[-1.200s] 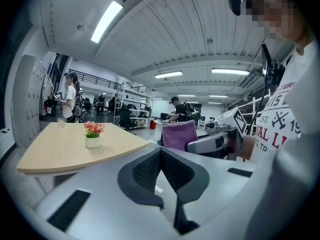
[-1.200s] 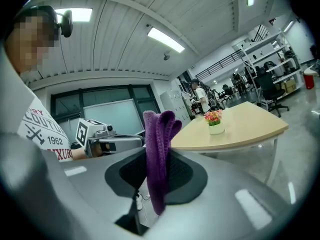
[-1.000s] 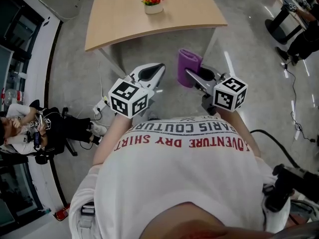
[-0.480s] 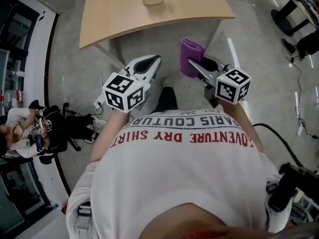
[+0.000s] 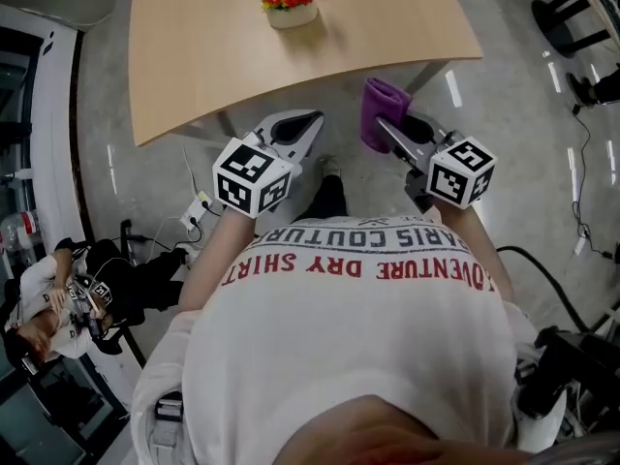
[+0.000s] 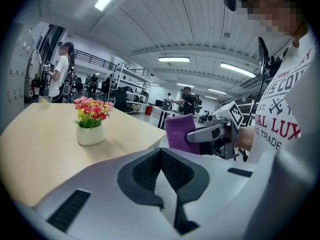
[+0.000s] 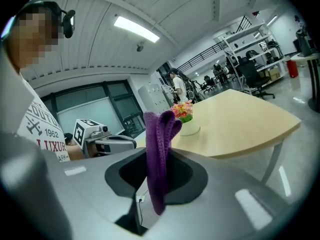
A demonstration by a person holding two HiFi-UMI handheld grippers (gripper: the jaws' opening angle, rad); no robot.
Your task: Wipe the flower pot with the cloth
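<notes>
left gripper [image 5: 308, 127]: jaws pressed together, nothing between them, short of the table edge
right gripper [image 5: 384, 130]: jaws clamped on folded purple cloth [image 5: 379, 105], held upright
flower pot [image 5: 291, 15]: white, filled with red and yellow flowers, on wooden table [image 5: 194, 56], well apart from both grippers

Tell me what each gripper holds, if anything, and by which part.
The right gripper is shut on the purple cloth, pinched mid-length, its folded end standing above the jaws. The left gripper is shut on nothing.
</notes>
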